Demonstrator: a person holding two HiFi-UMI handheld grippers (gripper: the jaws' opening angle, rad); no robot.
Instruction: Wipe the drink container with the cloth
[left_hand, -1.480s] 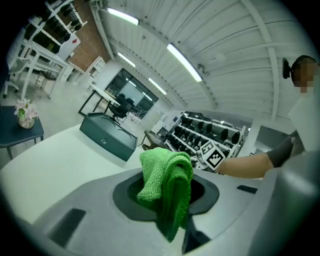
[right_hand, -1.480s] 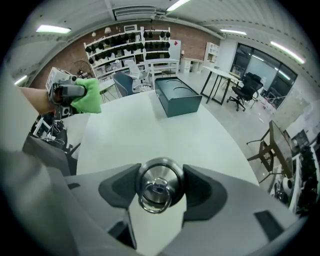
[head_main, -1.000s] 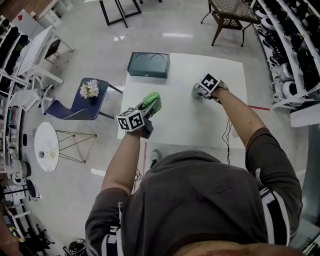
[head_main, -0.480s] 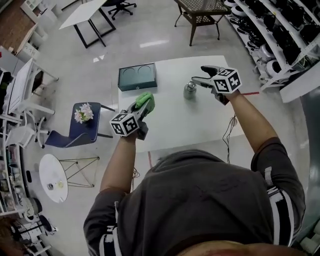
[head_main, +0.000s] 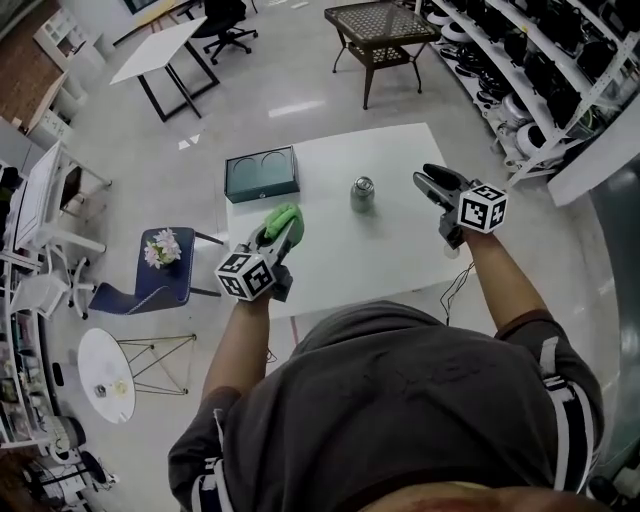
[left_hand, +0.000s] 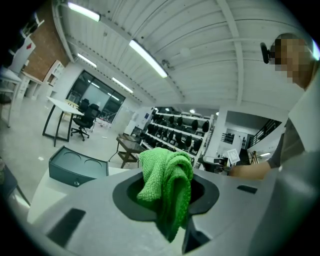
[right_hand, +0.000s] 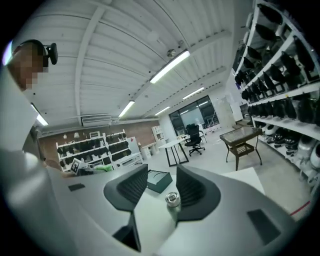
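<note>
A small silver drink can (head_main: 362, 193) stands upright by itself on the white table (head_main: 400, 255). In the right gripper view the can (right_hand: 173, 200) shows far off in the gap between the jaws. My right gripper (head_main: 428, 180) hovers to the can's right, clear of it. Its jaws (right_hand: 162, 187) have just been closing partway, stand apart and hold nothing. My left gripper (head_main: 280, 232) hangs over the table's left part, shut on a bunched green cloth (head_main: 283, 219). The cloth (left_hand: 167, 180) droops out between its jaws.
A dark green box (head_main: 262, 174) with two round recesses sits at the table's far left corner, seen also as the box (left_hand: 77, 167) in the left gripper view. A blue chair with flowers (head_main: 160, 250) stands left of the table. Shelves of helmets (head_main: 540, 70) line the right side.
My right gripper has come off the can and moved up and to the right, leaving the can standing alone. My left gripper has risen with the cloth still in it.
</note>
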